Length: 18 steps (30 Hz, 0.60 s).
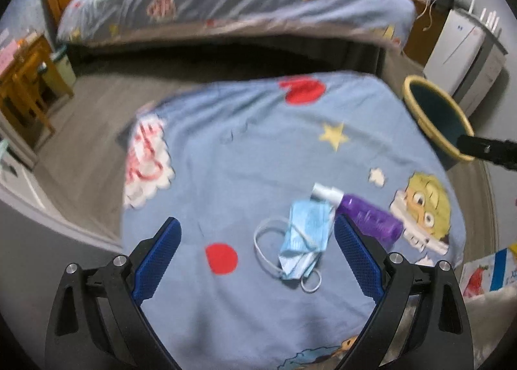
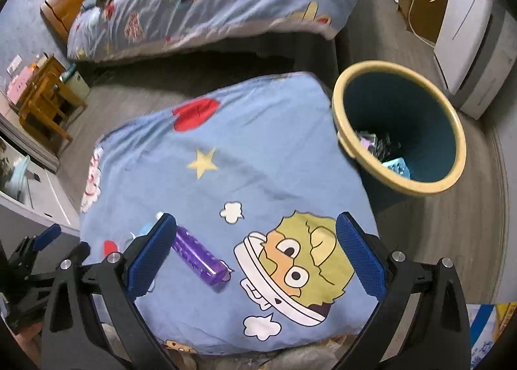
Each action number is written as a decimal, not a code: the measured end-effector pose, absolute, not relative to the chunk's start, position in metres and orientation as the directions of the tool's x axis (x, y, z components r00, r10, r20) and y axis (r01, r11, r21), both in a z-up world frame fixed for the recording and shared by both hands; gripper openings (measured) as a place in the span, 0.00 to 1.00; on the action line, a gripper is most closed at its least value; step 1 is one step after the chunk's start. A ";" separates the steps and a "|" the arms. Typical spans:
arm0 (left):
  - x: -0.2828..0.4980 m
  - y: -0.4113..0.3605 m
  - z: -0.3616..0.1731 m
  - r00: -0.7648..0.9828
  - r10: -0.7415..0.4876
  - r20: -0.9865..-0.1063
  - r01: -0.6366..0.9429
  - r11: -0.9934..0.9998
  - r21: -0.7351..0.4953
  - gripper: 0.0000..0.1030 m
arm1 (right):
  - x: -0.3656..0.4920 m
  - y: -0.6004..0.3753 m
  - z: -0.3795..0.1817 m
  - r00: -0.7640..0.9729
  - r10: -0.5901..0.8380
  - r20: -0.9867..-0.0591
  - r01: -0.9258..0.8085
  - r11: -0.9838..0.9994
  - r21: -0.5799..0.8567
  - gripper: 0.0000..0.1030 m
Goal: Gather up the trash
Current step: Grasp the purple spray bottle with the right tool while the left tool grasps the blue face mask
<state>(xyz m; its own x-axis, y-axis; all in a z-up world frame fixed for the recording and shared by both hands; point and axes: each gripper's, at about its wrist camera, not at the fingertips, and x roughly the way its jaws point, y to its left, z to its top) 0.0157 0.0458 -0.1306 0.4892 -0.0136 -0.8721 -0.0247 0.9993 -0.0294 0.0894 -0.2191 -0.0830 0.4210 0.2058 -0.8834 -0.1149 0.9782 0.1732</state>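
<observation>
Hovering with jaws spread wide and empty, the left gripper (image 1: pixel 257 240) faced the crumpled mask (image 1: pixel 302 237) beside the purple bottle (image 1: pixel 371 216) on the blue sheet (image 1: pixel 242 159); pinching its bunched middle probably gripped best. The right gripper (image 2: pixel 255 242) gaped too, holding nothing.

The bed cover (image 2: pixel 226 130) is soft, matt printed cloth with shallow creases, and the face mask (image 1: pixel 305 237) on it looks like thin pleated fabric with smooth white cord loops. The purple bottle (image 2: pixel 197 255) is glossy see-through plastic with a white plastic top, while the bin (image 2: pixel 400 124) has a smooth matt plastic wall and a pale, duller rim. Each claw, left (image 1: pixel 257 258) and right (image 2: pixel 257 255), has rough, dimpled blue pads on matt black plastic arms with shiny metal pins, and the floor (image 2: pixel 452 234) looks like matt grey wood-grain boards.
</observation>
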 end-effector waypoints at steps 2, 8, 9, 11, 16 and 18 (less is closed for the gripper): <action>0.019 0.038 -0.144 0.459 -0.015 -0.888 0.006 1.000 -0.013 0.92 | 0.090 -0.217 -0.086 0.419 0.205 -0.885 -0.114 0.978 0.172 0.94; 0.026 0.004 -0.174 0.412 -0.026 -0.911 0.155 0.987 0.042 0.91 | 0.092 -0.211 -0.095 0.403 0.186 -0.896 -0.130 0.981 0.145 0.94; 0.028 0.001 -0.179 0.400 -0.032 -0.916 0.169 0.985 0.040 0.90 | 0.092 -0.210 -0.098 0.399 0.183 -0.899 -0.132 0.981 0.142 0.94; 0.032 -0.002 -0.185 0.379 -0.050 -0.924 0.184 0.983 0.022 0.83 | 0.092 -0.208 -0.102 0.390 0.182 -0.903 -0.137 0.981 0.138 0.94; 0.038 -0.005 -0.202 0.323 -0.056 -0.945 0.214 0.977 0.015 0.44 | 0.092 -0.197 -0.116 0.360 0.195 -0.913 -0.167 0.976 0.142 0.94; 0.039 -0.002 -0.202 0.311 -0.073 -0.948 0.218 0.976 -0.004 0.31 | 0.092 -0.191 -0.121 0.351 0.192 -0.917 -0.186 0.973 0.133 0.94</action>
